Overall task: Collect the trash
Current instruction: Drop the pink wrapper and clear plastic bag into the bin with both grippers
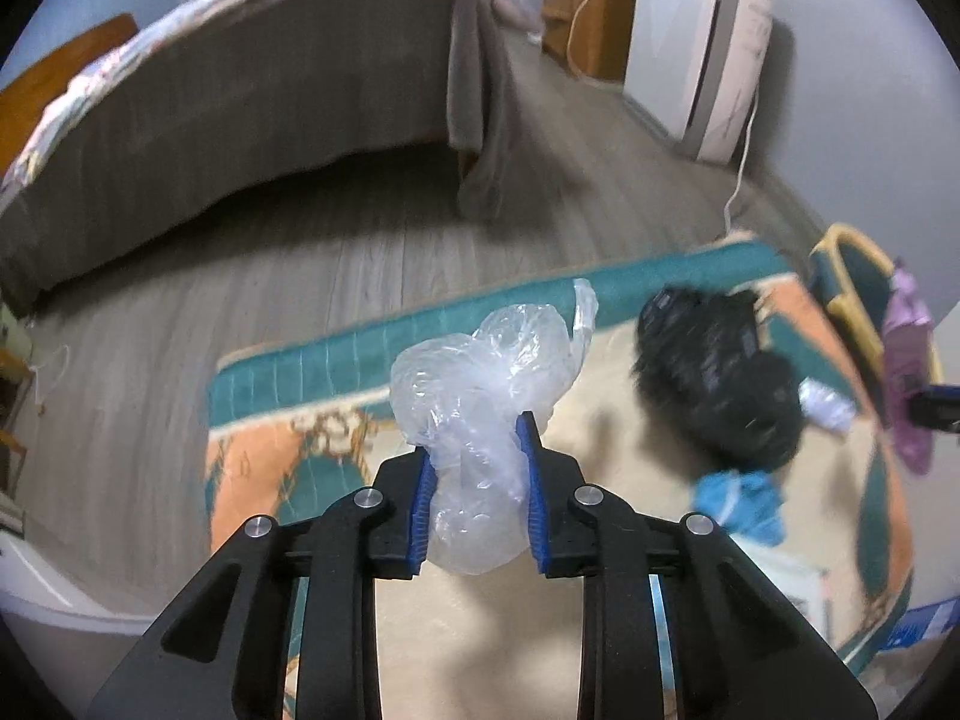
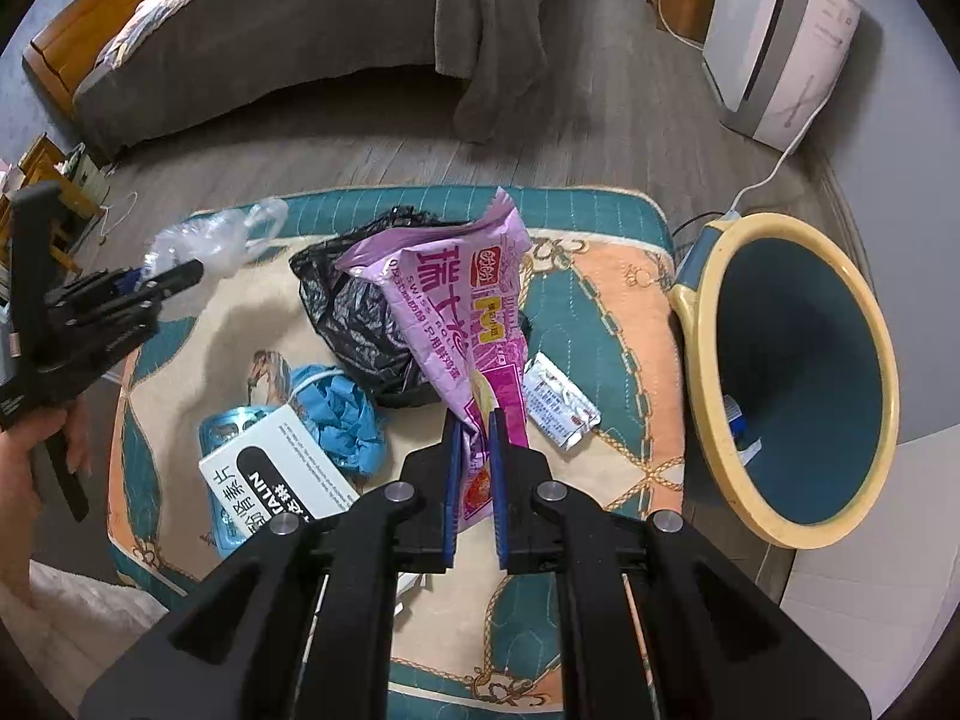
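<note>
Right gripper point(image 2: 475, 450) pinched tight on the lower end of a purple snack wrapper point(image 2: 456, 300), long axis running up and away from the fingers. Left gripper point(image 1: 477, 450) clamped around a crumpled clear plastic bag point(image 1: 480, 372), held above the patterned rug point(image 2: 606, 300). Just beyond, on the rug: white box point(image 2: 282, 480), blue crumpled mask point(image 2: 342, 420), black bag point(image 2: 360, 312), small foil packet point(image 2: 561, 402). Off the rug's right edge, a yellow-rimmed bin point(image 2: 786, 372), mouth tipped toward the grippers, well to the right of the wrapper; right hand judged nearer, so likely first to drop. Farther back, bed point(image 2: 288, 36).
</note>
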The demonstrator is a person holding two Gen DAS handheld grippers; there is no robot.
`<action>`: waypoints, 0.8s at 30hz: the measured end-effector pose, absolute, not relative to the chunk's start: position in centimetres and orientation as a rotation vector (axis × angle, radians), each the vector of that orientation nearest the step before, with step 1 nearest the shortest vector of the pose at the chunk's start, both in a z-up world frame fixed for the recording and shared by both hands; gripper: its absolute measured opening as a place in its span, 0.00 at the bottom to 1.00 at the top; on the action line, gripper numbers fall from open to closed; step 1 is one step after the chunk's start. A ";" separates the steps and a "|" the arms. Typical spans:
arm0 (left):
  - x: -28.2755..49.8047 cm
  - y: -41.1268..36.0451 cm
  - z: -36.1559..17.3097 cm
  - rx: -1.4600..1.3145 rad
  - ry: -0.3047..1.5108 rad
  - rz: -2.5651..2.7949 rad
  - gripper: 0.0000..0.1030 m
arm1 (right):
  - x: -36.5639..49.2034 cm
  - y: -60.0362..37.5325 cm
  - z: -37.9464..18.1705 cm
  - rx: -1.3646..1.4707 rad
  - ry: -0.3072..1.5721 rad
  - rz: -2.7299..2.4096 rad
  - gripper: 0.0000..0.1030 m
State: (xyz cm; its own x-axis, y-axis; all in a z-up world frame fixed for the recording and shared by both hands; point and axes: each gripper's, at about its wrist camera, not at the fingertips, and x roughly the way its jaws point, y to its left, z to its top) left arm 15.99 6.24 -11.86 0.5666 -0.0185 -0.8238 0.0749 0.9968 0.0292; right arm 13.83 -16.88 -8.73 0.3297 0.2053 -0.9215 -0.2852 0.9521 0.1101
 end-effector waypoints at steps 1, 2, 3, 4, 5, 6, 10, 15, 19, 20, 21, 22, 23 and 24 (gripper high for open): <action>15.8 5.6 -10.8 0.061 0.941 -0.071 0.26 | 13.9 -17.1 -8.5 -0.071 1.186 0.315 0.08; 15.7 5.1 -10.2 0.058 0.927 -0.079 0.26 | 14.0 -17.4 -8.3 -0.063 1.180 0.310 0.08; 15.7 4.7 -9.6 0.053 0.911 -0.089 0.26 | 14.2 -17.8 -8.0 -0.049 1.173 0.305 0.08; 15.5 4.1 -8.9 0.048 0.894 -0.104 0.26 | 14.3 -18.2 -7.8 -0.038 1.168 0.302 0.08; 15.3 3.4 -8.3 0.048 0.880 -0.118 0.26 | 14.4 -18.7 -7.6 -0.022 1.163 0.298 0.08; 15.2 2.8 -7.9 0.051 0.869 -0.130 0.26 | 14.5 -19.2 -7.4 -0.010 1.158 0.294 0.08; 14.6 -0.1 -6.6 0.057 0.842 -0.186 0.26 | 15.3 -21.8 -6.6 0.055 1.140 0.259 0.08; 14.3 -3.6 -6.1 0.071 0.842 -0.247 0.26 | 16.3 -25.7 -6.0 0.131 1.116 0.206 0.08; 14.5 -7.4 -6.0 0.083 0.850 -0.310 0.26 | 17.1 -30.0 -6.5 0.187 1.112 0.135 0.08; 14.5 -8.5 -5.9 0.090 0.849 -0.326 0.26 | 17.3 -31.0 -6.8 0.191 1.112 0.115 0.08; 14.6 -9.8 -6.1 0.104 0.849 -0.342 0.26 | 17.4 -31.7 -7.0 0.195 1.114 0.100 0.08; 14.7 -10.6 -6.3 0.115 0.852 -0.353 0.26 | 17.6 -32.8 -7.4 0.201 1.117 0.079 0.08; 14.9 -11.8 -6.6 0.130 0.859 -0.369 0.26 | 17.7 -33.8 -7.8 0.209 1.121 0.059 0.08; 15.1 -12.7 -6.8 0.138 0.864 -0.379 0.26 | 17.8 -34.8 -8.1 0.217 1.126 0.040 0.08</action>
State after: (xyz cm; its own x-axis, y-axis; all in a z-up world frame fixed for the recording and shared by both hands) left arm 15.10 -12.68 -6.80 0.5877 -0.2685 -0.7632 0.3790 0.9248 -0.0336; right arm 17.83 -34.79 -8.13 0.4322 0.1415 -0.8906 0.0772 0.9782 0.1928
